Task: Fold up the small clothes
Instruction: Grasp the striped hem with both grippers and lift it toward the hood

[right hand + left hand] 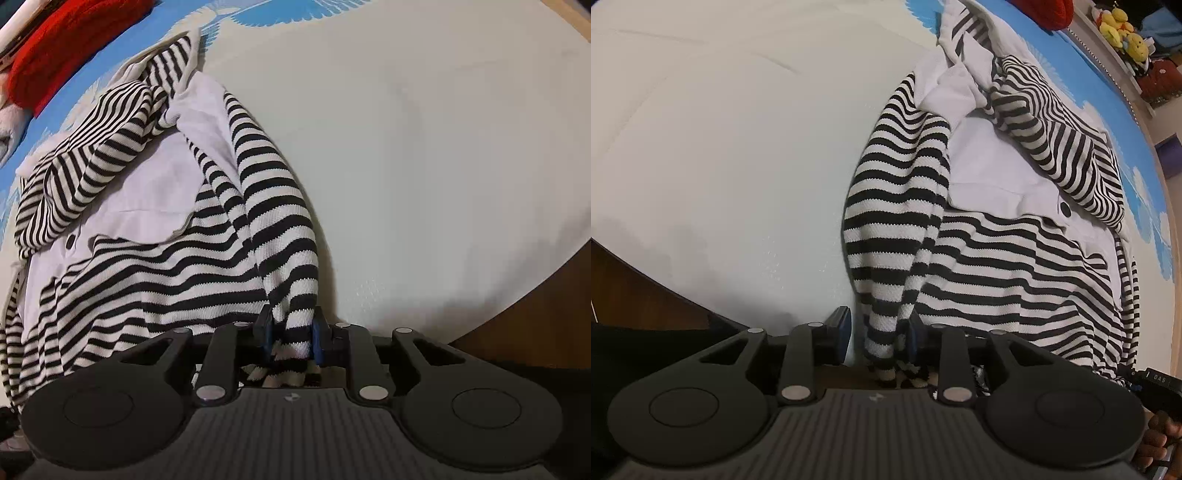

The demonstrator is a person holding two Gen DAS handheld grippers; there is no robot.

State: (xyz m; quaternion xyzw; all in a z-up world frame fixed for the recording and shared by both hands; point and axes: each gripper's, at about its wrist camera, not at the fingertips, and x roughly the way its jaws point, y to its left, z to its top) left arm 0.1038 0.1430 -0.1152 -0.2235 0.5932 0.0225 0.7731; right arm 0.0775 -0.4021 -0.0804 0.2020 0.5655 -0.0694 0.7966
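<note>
Nearest the lens in the right wrist view, the right claw (291,338) was clamped narrow on a gathered fold of the striped cardigan (177,258), its blue pads (318,338) pressing the bunched knit from both sides at the garment's near edge. In the left wrist view, the left claw (877,336) stood wider: one blue pad (839,332) was clear of the cloth on the white side, while a hanging striped sleeve (897,206) ran down between the jaws and against the other pad. Whether it truly gripped the sleeve could not be told.

Beyond the claws, the cardigan lay spread on the bed (720,166), its front open, a black button (1065,209) showing on the white lining (990,158). Farther off, the second sleeve lay crumpled across the chest, and a red cloth (70,44) sat at the far edge.

The step in hand looked like the first side fold, with the sleeve and side edge drawn up from the near side. The next move would likely call for both claws to carry that edge across the body together, keeping the knit taut, then let go once the sleeve lay flat.
</note>
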